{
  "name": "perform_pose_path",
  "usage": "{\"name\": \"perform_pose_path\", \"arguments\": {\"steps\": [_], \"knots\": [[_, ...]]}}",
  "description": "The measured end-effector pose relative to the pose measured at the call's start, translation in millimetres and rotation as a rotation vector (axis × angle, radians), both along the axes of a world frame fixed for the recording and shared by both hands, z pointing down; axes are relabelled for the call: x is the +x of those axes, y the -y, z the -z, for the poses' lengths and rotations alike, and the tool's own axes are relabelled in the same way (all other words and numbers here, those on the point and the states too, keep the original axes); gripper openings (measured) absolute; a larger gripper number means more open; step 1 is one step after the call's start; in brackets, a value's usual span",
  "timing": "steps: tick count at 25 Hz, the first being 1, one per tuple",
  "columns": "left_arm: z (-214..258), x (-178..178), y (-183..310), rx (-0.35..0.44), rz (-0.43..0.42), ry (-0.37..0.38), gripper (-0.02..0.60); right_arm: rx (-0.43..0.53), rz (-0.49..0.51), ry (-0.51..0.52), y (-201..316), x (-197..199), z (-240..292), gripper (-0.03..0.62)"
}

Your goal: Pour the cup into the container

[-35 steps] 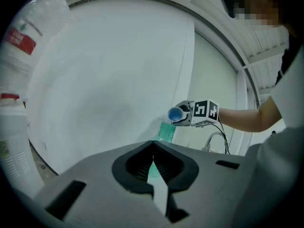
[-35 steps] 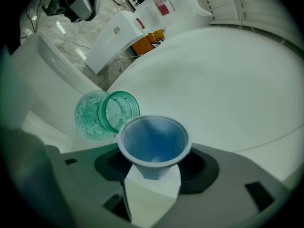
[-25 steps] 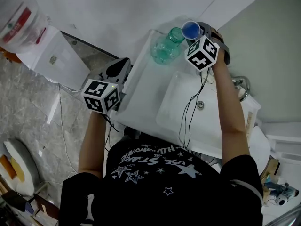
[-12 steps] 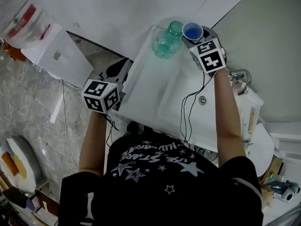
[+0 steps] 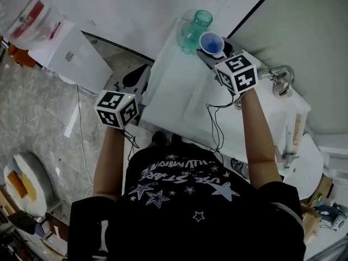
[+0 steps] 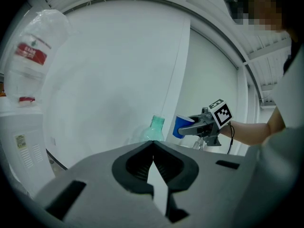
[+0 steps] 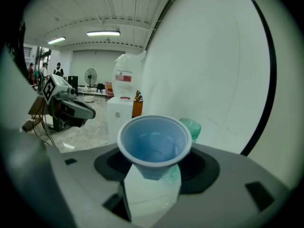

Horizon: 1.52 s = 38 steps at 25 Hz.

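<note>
My right gripper (image 5: 213, 52) clasped the blue cup (image 5: 211, 41) upright, liquid seemingly inside, just beside the mouth of the green container (image 5: 194, 27) — nothing poured yet, I judged. My left gripper (image 5: 130, 86) hung aside, jaws together, empty — the tilt remained.

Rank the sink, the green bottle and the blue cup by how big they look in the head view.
1. sink, by far the largest.
2. bottle.
3. cup, the smallest. It is held up, probably nearer the camera, so its true gap to the bottle is unsure.
</note>
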<state>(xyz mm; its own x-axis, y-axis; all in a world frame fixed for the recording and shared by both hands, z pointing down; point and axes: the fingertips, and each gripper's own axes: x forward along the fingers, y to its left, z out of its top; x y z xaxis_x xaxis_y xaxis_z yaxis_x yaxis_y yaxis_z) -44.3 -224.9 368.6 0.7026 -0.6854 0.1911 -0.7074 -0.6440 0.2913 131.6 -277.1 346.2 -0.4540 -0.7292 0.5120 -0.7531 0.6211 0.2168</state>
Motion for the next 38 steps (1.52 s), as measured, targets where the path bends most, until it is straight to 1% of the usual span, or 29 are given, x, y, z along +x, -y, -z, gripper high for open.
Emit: {"name": "perform_pose_path", "arguments": {"steps": [8,11,15,19,25,29,34,38], "knots": [[-15.5,1.3,-18.1,-0.026,0.005,0.024,0.012,-0.047,0.094,0.13,-46.2,-32.6,-44.5,0.279],[-24.3,1.5,-25.1,-0.041,0.006,0.035,0.012,-0.069,0.113,0.158,-60.1,-41.5,-63.7,0.281],[-39.2,-1.3,-34.5,-0.068,0.017,0.056,0.012,-0.085,0.145,0.15,-76.7,-52.8,-90.5,0.281],[-55.6,-5.8,-47.1,-0.106,0.036,0.072,0.012,-0.092,0.204,0.169,-99.0,-73.2,-114.1,0.282],[-75.6,-15.2,-64.5,-0.157,0.067,0.08,0.012,-0.152,0.283,0.191,-128.1,-105.3,-148.8,0.282],[-89.8,-20.4,-74.2,-0.192,0.085,0.083,0.012,-0.178,0.308,0.173,-139.0,-116.7,-167.6,0.282],[-101.1,-28.8,-84.2,-0.218,0.086,0.088,0.011,-0.215,0.32,0.16,-148.5,-130.0,-179.6,0.284],[-105.6,-37.8,-86.4,-0.231,0.077,0.085,0.012,-0.21,0.315,0.127,-149.7,-131.3,-192.6,0.285]]}}
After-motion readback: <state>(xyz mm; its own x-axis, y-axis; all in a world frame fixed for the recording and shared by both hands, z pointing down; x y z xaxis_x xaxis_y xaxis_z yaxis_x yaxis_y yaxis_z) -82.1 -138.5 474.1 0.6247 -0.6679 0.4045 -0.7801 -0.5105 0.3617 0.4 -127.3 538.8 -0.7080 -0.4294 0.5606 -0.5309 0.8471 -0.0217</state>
